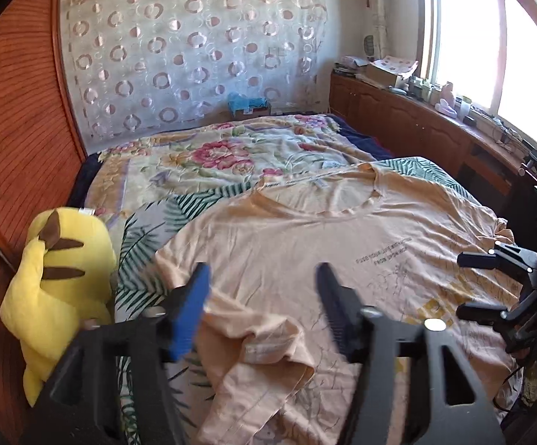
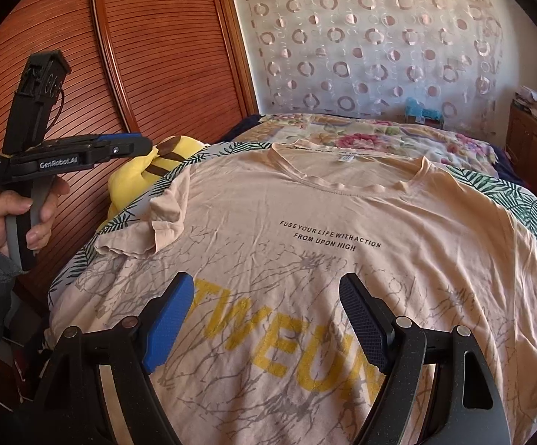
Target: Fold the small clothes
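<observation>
My left gripper [image 1: 262,278] hangs with fingers spread and empty above the peach T-shirt [image 2: 342,222], laid front-up on the bed [image 1: 209,163], collar away; its folded-in sleeve [image 2: 157,222] lies just below, nearer than my right gripper [image 2: 264,296], likewise spread.

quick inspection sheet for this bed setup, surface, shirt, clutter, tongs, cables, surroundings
surface: bed with leaf-print sheet and floral quilt behind.
job's things: peach printed cotton t-shirt lies front up; one sleeve is folded in over the chest, hem end rumpled.
clutter: yellow plush toy at the bed's edge by the wardrobe; blue-topped cardboard box at the far end.
grippers: left tongs open, nothing between them; right tongs open, above the shirt's yellow lettering.
cables: thin wires on the window-side cabinet; otherwise nothing seen.
surroundings: slatted wooden wardrobe, circle-pattern curtain, bright window.
</observation>
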`<state>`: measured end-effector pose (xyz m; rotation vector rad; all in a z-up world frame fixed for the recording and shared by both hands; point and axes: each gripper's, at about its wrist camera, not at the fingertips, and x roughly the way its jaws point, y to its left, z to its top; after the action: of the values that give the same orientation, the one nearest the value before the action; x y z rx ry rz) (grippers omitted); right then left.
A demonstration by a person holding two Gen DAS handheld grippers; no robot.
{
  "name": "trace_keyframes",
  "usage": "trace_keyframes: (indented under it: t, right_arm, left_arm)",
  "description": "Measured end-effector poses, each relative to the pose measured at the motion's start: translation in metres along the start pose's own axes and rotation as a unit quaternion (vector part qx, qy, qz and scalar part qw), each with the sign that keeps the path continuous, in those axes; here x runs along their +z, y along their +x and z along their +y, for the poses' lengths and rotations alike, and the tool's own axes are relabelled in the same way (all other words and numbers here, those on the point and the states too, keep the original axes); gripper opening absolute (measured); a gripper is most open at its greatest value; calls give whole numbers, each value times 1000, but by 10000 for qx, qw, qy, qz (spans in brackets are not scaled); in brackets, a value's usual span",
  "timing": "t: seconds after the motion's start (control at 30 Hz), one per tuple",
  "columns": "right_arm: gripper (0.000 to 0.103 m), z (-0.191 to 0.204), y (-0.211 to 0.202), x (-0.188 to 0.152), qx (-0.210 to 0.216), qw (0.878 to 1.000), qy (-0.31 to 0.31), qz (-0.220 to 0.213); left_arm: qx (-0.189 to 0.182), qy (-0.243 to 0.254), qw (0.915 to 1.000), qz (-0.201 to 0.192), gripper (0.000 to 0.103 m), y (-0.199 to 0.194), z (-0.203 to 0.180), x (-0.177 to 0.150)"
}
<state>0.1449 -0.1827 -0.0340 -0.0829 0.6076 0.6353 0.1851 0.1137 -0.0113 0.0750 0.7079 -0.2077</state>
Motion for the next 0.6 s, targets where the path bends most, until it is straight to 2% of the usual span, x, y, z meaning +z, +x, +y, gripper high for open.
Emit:
trace_keyframes:
  t: [0.13,0.33,0.37,0.43,0.6]
  right_arm:
    - [81,4,6,6,133,9998,-128,64]
    - [59,30,26,22,383,9976,-533,206]
    - [57,33,32,26,443,9970,-594,239]
    - [46,43,45,35,565,9951,-737,330]
    - [38,69,81,57,982,9890,-986,497]
  left_arm:
    - [312,-186,9990,254,81,6,22,-29]
    - [689,-571,9933,736,81,12,61,-77]
    - [725,-620,9923,792,81,12,65,-83]
    - [764,-697,9910,852,81,13,71,-92]
    - [691,-754,9899,980,81,21,76,-105]
